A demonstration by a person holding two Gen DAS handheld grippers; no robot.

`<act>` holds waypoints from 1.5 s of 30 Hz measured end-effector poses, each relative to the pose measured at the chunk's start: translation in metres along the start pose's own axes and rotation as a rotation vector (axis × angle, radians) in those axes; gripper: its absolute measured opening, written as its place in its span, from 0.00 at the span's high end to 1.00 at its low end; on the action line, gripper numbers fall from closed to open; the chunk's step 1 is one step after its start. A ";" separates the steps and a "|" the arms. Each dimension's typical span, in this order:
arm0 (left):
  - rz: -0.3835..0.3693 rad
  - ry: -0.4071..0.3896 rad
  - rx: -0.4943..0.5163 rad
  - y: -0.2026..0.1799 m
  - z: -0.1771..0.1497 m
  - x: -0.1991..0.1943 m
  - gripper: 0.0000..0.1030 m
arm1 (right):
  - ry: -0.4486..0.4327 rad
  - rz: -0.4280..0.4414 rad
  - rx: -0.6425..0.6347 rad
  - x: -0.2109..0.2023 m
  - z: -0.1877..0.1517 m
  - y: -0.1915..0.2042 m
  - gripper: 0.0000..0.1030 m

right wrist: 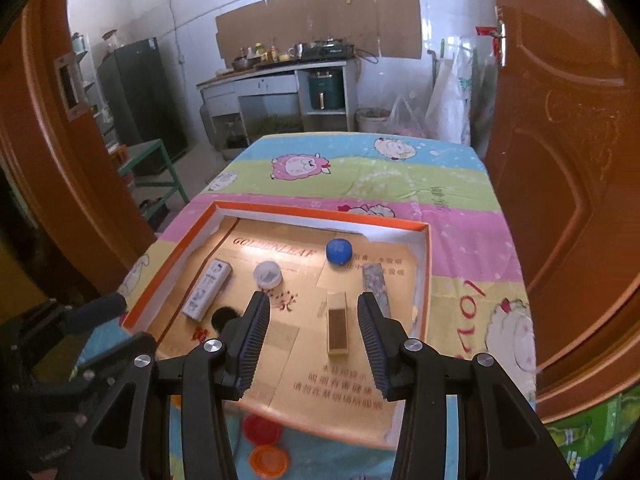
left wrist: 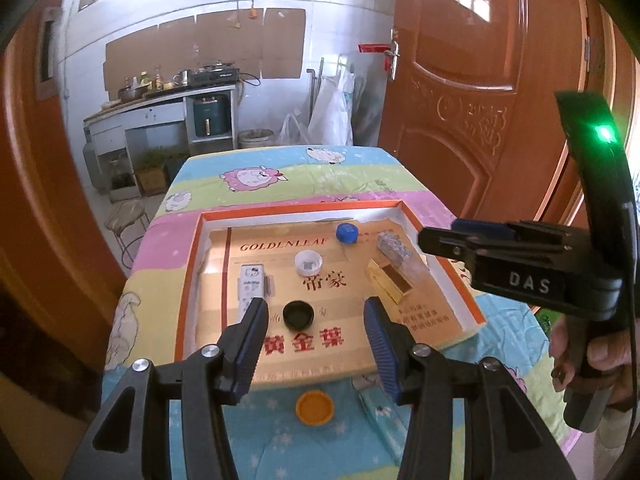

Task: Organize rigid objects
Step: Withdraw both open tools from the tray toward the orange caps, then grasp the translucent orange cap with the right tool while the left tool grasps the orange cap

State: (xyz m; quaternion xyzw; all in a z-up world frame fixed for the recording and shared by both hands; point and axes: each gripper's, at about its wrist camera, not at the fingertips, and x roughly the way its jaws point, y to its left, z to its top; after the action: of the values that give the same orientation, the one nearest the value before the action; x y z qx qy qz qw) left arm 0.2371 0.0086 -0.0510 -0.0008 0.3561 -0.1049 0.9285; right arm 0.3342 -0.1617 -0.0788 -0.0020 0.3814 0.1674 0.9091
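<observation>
Room: a kitchen with white tiled walls and orange doors either side; I work over a table under a cartoon sheep cloth [right wrist: 400, 184].
Tray: a shallow orange-rimmed box lid [left wrist: 192, 264] lined with gold paper sits on the cloth, its near edge without a wall.
Already inside: a blue cap [left wrist: 346, 233], a white cap [left wrist: 308, 263], a black cap [left wrist: 298, 315], a white Hello Kitty box [left wrist: 250, 284], a gold box [right wrist: 337, 330] and a patterned block [right wrist: 375, 280] just beyond it.
Still outside: an orange cap [left wrist: 315, 407] on the cloth just short of the tray's near edge; my right camera also shows a red cap [right wrist: 262, 429] beside it.
My left gripper [left wrist: 316, 316]: jaws wide apart, holding nothing, framing the black cap from above.
My right gripper [right wrist: 312, 312]: also spread wide and empty, hovering over the gold box.
Risk, low reach: the loose caps lie below and behind my fingers; dropping for them blind, I could strike the tray's edge and shift everything in it.
Risk, thin caps: flat and slick, they may skid on the cloth or squirt from my pads.
Risk, crowding: my two grippers sit near each other and could clash.
</observation>
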 end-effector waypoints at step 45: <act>-0.033 0.049 -0.123 0.026 -0.087 -0.031 0.52 | 0.041 -0.111 -0.021 -0.034 -0.152 0.053 0.54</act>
State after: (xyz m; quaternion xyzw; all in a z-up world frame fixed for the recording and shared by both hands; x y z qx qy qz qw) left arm 0.1626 0.0464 -0.0973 -0.0611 0.3845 -0.0980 0.9159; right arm 0.1905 -0.1416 -0.1567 -0.0362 0.3976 0.1205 0.9089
